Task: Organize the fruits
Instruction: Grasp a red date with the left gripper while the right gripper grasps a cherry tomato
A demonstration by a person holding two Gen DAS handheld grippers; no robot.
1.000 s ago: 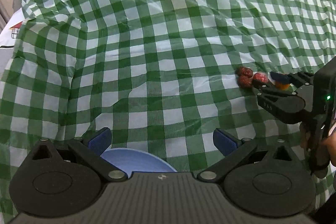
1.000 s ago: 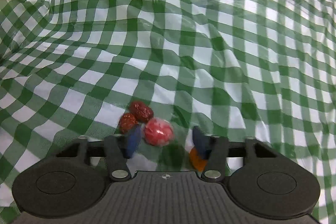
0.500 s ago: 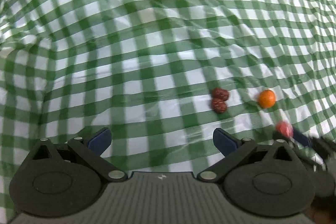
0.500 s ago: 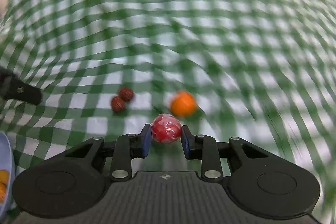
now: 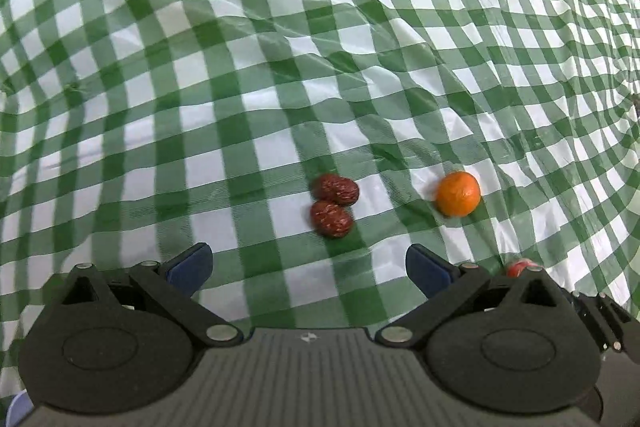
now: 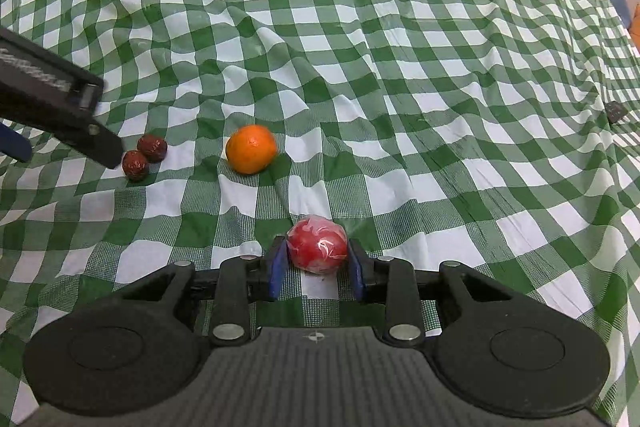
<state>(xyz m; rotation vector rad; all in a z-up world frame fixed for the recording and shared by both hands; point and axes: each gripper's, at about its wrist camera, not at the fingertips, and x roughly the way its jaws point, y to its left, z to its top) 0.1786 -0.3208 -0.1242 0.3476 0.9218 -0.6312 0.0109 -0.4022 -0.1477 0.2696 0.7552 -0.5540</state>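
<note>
My right gripper is shut on a red wrapped fruit and holds it just above the green checked cloth. An orange lies on the cloth ahead and to the left, with two red dates further left. My left gripper is open and empty, with the two dates just ahead of it and the orange to the right. The red fruit peeks out behind my left gripper's right finger. The left gripper's body shows at the left of the right wrist view.
A green and white checked cloth with wrinkles covers the whole surface. A pale blue rim shows at the bottom left corner of the left wrist view. A small dark object lies on the cloth at the far right.
My right gripper closed on the red fruit and pulled it back from the dates and orange. My left gripper swung toward the dates, and the blue bowl left its view.
</note>
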